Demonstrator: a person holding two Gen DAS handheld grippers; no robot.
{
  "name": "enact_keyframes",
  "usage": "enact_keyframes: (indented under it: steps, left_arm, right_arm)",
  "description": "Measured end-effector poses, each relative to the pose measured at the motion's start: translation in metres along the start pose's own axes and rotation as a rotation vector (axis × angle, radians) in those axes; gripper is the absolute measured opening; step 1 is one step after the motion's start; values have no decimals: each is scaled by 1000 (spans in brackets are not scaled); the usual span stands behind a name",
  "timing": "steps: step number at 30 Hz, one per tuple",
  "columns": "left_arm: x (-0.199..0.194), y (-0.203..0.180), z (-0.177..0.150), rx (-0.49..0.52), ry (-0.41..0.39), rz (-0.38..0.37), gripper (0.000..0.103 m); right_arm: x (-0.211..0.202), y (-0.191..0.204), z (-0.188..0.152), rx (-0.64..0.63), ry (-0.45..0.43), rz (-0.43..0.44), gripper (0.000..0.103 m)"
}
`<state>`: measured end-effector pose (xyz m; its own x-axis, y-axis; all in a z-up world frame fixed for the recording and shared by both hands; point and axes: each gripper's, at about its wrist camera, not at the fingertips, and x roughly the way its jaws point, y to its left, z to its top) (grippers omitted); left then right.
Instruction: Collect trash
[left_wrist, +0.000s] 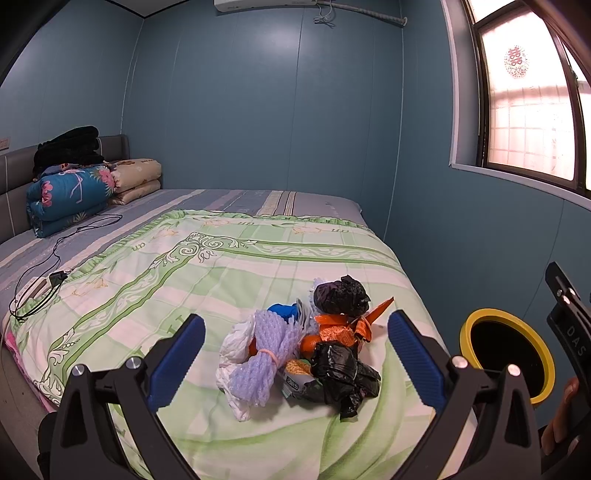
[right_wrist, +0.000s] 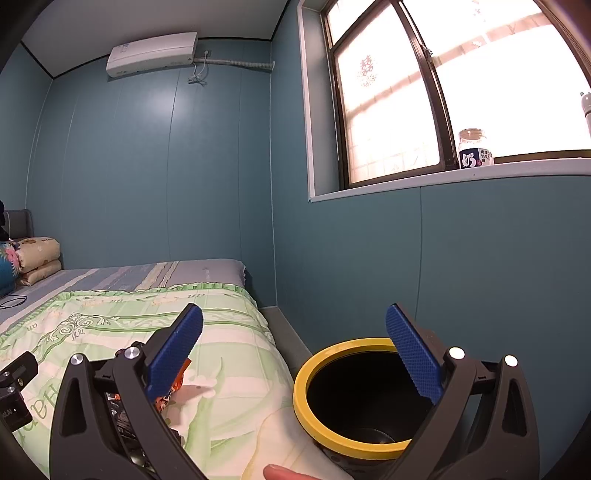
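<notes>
Left wrist: trash pile of crumpled black, orange, lilac scraps.

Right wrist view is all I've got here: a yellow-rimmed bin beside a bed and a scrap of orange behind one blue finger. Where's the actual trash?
Observer: The left wrist camera shows a trash pile lying on the green quilt, between the open fingers of the left gripper, untouched.
Operator: What's in the pile?
Observer: Crumpled black bags, a lavender foam net, white plastic, an orange wrapper and something blue.
Operator: Is the bin near it?
Observer: Yes, the yellow-rimmed bin stands just off the bed's edge, to the right of the pile.
</notes>
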<state>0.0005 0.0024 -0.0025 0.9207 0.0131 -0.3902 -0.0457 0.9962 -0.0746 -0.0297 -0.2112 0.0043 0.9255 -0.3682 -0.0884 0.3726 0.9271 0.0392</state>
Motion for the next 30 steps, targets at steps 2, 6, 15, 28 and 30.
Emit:
enact_keyframes:
  steps: [2, 6, 15, 28, 30]
  left_arm:
    - [0, -1, -1, 3, 0, 0, 96]
    - [0, -1, -1, 2, 0, 0, 96]
    - [1, -1, -1, 2, 1, -1, 96]
    - [0, -2, -2, 2, 3, 0, 96]
    - [0, -2, -2, 2, 4, -1, 96]
  right_arm:
    - [0, 1, 0, -1, 0, -1, 95]
    - [0, 0, 0, 0, 1, 0, 95]
    - [1, 0, 0, 0, 5, 1, 95]
    - [2, 0, 0, -1, 7, 2, 95]
    - [3, -1, 0, -2, 9, 2, 95]
